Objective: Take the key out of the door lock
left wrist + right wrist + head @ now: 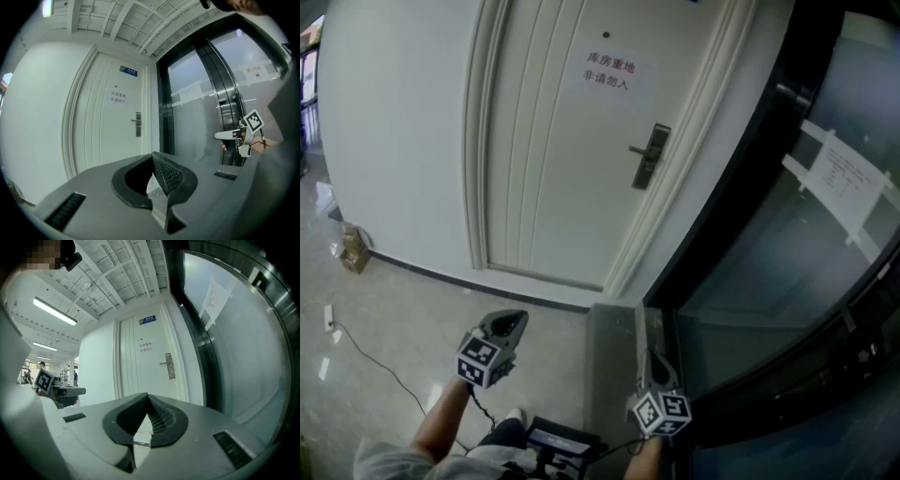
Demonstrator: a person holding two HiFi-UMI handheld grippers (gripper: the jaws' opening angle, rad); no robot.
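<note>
So we're standing back from the white door (553, 169) here, nowhere near touching it. Both tongs are held low in front of us and pointed toward it. The left gripper (508, 323) is clenched, its ribbed pads (168, 174) pressed tip to tip with nothing caught between them. Same deal with the right gripper (652, 366): jaws squeezed together and empty, as its own view shows clearly. The door lock (650, 155) sits on the door's right edge, a dark upright plate with a lever handle sticking out to the left. That's where the key would be, but honestly the key itself is too small for us to make out in any view. Higher up on the door there's a paper sign (607, 70) with two lines of red print, and the left gripper view shows a small blue plate (128, 71) above the frame. To the right of the door runs a dark-framed glass wall (787, 272) with a sheet of paper (844, 183) taped to it. On the left, a cardboard box (353, 248) sits on the floor (394, 309) against the wall, with a thin cable (375, 361) trailing across the tiles near our left side.
</note>
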